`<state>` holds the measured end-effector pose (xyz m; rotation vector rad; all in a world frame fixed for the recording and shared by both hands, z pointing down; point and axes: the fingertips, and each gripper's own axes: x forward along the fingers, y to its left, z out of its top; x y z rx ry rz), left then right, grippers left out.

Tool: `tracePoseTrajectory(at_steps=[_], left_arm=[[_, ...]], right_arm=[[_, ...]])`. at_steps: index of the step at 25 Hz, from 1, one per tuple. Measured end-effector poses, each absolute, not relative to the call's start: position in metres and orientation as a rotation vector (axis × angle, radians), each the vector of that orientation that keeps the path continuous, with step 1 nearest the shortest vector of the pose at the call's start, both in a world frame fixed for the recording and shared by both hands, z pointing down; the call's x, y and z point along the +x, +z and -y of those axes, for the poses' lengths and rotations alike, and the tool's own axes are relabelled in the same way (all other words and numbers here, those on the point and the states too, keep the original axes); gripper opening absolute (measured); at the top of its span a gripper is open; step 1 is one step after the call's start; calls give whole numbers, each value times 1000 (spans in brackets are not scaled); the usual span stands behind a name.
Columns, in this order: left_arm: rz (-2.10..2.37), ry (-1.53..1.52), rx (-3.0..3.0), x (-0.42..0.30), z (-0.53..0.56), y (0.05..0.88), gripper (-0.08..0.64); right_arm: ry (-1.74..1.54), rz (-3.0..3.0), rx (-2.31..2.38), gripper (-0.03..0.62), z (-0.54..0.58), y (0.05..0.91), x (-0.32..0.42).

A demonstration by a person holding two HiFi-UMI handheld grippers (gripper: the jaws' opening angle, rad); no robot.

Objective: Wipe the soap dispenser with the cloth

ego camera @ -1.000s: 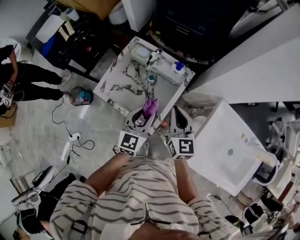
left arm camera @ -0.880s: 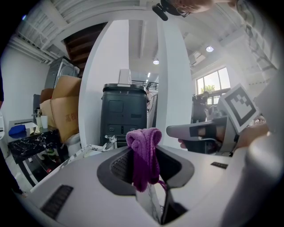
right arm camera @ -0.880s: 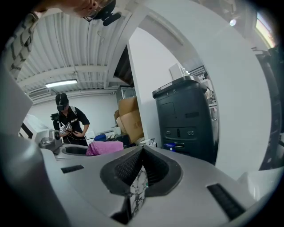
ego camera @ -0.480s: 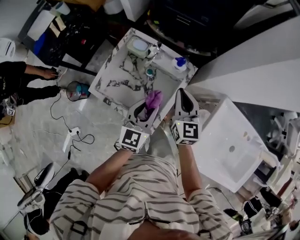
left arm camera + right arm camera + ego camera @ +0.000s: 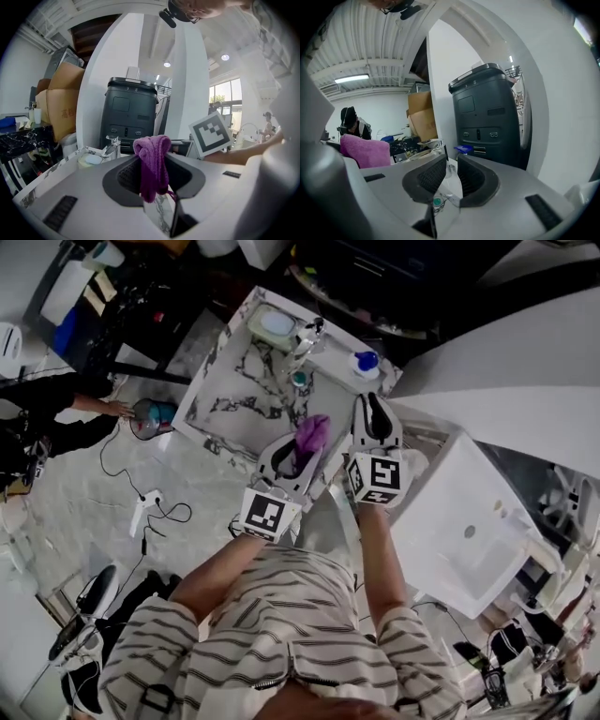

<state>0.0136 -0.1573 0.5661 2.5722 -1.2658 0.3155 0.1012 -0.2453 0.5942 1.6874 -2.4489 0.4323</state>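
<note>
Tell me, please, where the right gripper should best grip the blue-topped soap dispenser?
Probably its body, below the blue pump head, from the person's side: the soap dispenser stands upright on the counter's far corner, and the right gripper, its jaws just opening, empty, points that way.

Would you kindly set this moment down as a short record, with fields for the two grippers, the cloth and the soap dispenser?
left gripper: shut on the purple cloth
right gripper: jaws have just been opening, slightly apart, nothing between them
soap dispenser: blue-topped, at the far right corner of the marble counter, untouched
wiping: not yet begun; cloth held short of the dispenser
</note>
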Motion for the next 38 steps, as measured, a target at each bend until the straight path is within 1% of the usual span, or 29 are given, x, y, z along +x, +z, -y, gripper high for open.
tracePoseTrajectory(at_steps=[4,6,9,19,29,33,38], left_arm=[[1274,287,2565,12,164,569,117],[1277,297,2558,9,166,571,118],[1282,296,2550,5,169,574,120],[1305,333,2502,-9,172,588,120],[1329,309,2478,-16,176,590,120],[1331,341,2485,-18,175,593,120],[1338,345,2482,-22,171,592,120]], right_arm=[[427,2424,1711,92,262,606,106],[425,2418,1714,122,270,612,107],[413,2402,1722,140,282,619,109],[380,2352,1712,161,307,638,103],[356,2274,1737,158,323,651,105],[380,2252,1731,119,326,653,105],[386,2261,1715,130,322,652,106]])
